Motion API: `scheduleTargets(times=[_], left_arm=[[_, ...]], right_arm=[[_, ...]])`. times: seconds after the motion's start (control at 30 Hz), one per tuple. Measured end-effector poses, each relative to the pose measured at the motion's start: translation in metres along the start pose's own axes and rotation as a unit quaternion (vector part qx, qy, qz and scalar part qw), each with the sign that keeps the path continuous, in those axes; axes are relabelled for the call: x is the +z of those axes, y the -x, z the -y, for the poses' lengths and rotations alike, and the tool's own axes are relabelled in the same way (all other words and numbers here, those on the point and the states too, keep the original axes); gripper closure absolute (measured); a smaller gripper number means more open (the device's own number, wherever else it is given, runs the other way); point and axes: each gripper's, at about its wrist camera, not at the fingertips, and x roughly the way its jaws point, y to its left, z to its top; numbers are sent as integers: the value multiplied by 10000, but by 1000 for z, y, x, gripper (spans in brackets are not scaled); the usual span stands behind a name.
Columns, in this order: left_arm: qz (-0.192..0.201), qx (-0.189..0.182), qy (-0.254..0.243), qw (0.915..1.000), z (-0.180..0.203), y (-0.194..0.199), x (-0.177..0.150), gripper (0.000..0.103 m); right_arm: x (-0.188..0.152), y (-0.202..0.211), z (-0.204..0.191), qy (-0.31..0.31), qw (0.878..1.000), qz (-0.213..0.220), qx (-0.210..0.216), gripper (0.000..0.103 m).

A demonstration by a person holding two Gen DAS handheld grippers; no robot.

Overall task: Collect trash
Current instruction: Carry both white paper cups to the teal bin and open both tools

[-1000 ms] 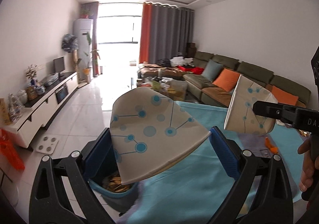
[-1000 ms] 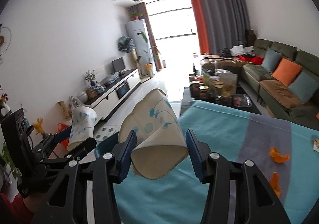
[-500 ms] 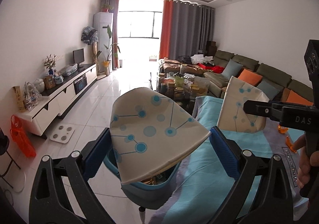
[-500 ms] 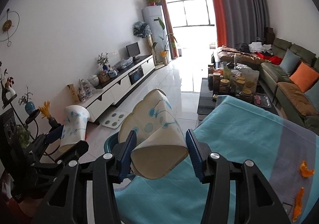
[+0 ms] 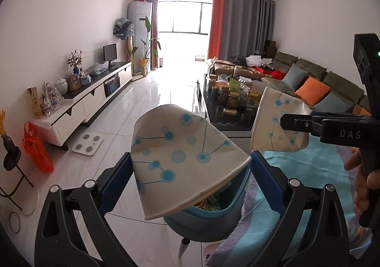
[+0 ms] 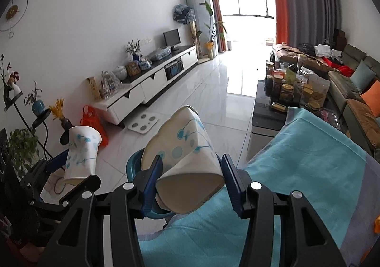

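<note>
Left claw (image 5: 190, 167) clamps a crushed white paper cup with blue dot pattern (image 5: 182, 160) over the blue plastic trash bin (image 5: 209, 222), poised for dropping. Right claw (image 6: 190, 172) grips a second squashed blue-dotted paper cup (image 6: 185, 148), bin rim at its 9 o'clock, teal-clothed tabletop (image 6: 308, 172) beneath.

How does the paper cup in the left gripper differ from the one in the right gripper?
The left cup sits directly over the blue bin; the right cup is at the bin's edge, partly over the teal cloth. The right cup looks more crumpled, its rim buckled; the left cup's wall is flattened but smoother. Both are white with blue dots, each squeezed between blue fingers.
</note>
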Motion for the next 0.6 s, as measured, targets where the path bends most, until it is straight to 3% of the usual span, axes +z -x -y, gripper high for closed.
scheduleTargets(times=[0.33, 0.6], left_arm=[[-338, 89, -115, 9993, -1, -46, -7, 7], [-828, -169, -83, 9964, -3, -101, -12, 8]], right_arm=[[13, -46, -4, 215, 9985, -498, 16, 54], [15, -93, -4, 310, 9941, -1036, -47, 54]])
